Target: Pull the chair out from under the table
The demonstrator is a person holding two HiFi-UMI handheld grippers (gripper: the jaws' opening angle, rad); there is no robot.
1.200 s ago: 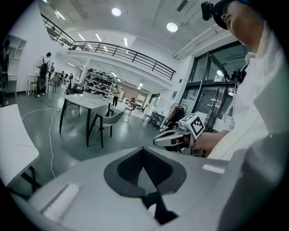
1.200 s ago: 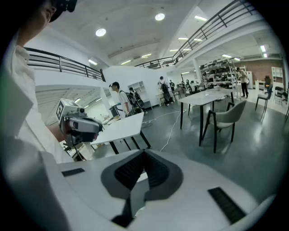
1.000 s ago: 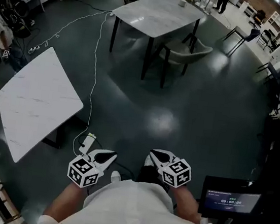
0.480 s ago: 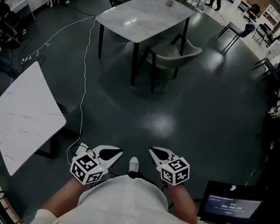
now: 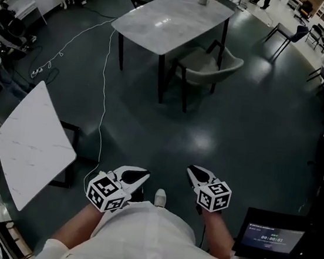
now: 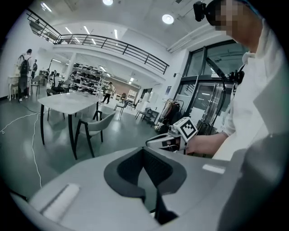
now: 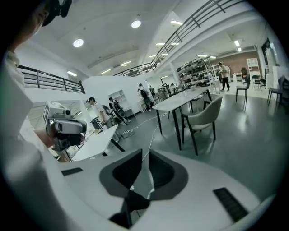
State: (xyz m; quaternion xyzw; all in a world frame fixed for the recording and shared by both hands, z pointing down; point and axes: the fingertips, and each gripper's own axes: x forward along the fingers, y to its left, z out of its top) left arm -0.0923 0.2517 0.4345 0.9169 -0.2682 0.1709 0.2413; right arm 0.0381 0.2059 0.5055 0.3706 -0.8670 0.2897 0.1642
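A grey shell chair (image 5: 209,61) on dark legs stands tucked under the right side of a marble-topped table (image 5: 171,17), far ahead across the dark floor. Both grippers are held low in front of my torso, well short of the chair. My left gripper (image 5: 135,176) is shut and holds nothing. My right gripper (image 5: 195,173) is shut and empty too. The left gripper view has the chair (image 6: 97,124) and table (image 6: 67,100) beyond its closed jaws (image 6: 143,151). In the right gripper view the chair (image 7: 205,115) stands past the closed jaws (image 7: 145,155).
A second marble table (image 5: 33,141) stands at my left. A white cable (image 5: 104,89) runs over the floor from it toward the far table. A small cup (image 5: 202,0) sits on the far table. A screen on a stand (image 5: 272,235) is at my lower right. More chairs (image 5: 290,31) stand far right.
I have walked forward over the floor, and the side table has slid back along my left. Both grippers travelled with me, still shut and empty.
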